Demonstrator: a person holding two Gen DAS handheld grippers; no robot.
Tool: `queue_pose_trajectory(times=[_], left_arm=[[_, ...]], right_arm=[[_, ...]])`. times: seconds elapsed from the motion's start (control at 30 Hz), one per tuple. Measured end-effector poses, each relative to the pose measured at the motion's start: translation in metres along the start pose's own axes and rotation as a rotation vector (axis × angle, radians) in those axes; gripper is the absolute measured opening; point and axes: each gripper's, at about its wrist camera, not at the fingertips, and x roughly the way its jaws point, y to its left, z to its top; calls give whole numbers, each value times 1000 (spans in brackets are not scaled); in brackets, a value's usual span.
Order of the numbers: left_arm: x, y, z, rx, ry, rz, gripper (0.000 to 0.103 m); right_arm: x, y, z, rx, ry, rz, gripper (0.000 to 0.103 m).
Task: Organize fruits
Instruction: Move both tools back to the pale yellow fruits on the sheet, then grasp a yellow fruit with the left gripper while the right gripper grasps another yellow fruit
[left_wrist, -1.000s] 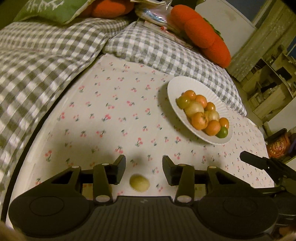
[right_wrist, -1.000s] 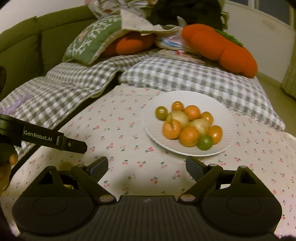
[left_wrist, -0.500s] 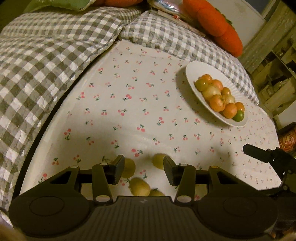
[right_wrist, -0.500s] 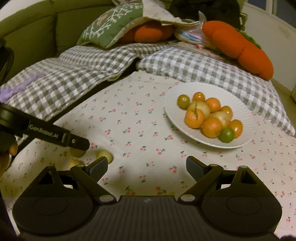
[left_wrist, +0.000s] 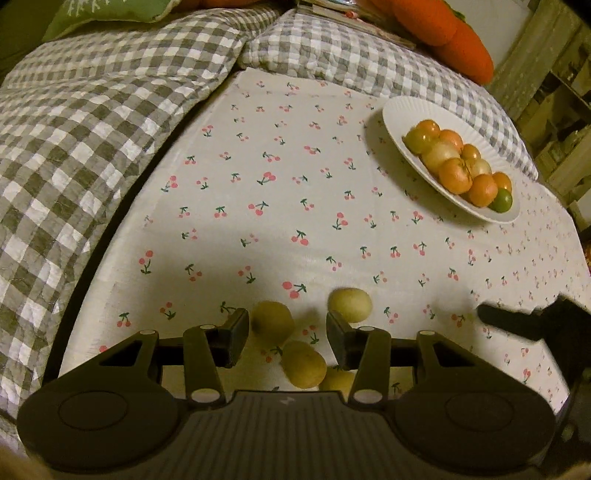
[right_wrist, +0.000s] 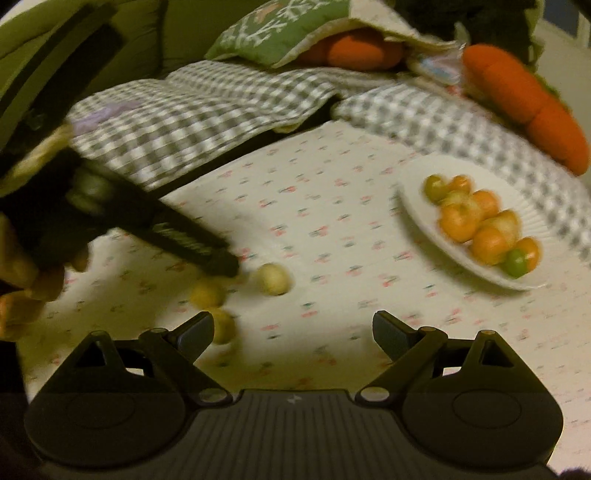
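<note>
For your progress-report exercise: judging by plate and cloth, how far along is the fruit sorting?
Done: a pile of fruit on the white plate. In hand: nothing; the left gripper hovers open above loose yellow fruits, right gripper open. Left: about four yellow fruits on the cloth.

The left gripper points down, its jaws partly apart. The right gripper is spread wide and holds nothing.

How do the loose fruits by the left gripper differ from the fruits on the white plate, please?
The loose fruits are all pale yellow; the plate fruits are mostly orange, with two green ones. The loose fruits lie apart on the cherry-print cloth; the plate fruits are heaped touching on the white plate. Both groups are small and round.
</note>
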Motion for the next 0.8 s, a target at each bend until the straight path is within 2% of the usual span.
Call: queue_pose_trajectory(times=[0.2, 0.37, 0.43, 0.5, 0.53, 0.8], left_arm=[[4, -1, -2, 14, 8, 13, 33], [5, -2, -2, 23, 7, 23, 29], [7, -2, -2, 20, 14, 22, 25], [10, 0, -1, 8, 26, 21, 14], [10, 0, -1, 9, 27, 27, 12], [9, -3, -1, 24, 19, 30, 10]], right_arm=[[2, 16, -5, -40, -1, 43, 84], [2, 12, -5, -10, -2, 52, 76], [4, 11, -5, 3, 0, 56, 71], [6, 11, -7, 18, 3, 69, 67], [8, 10, -7, 26, 7, 77, 64], [13, 13, -9, 35, 4, 107, 55]])
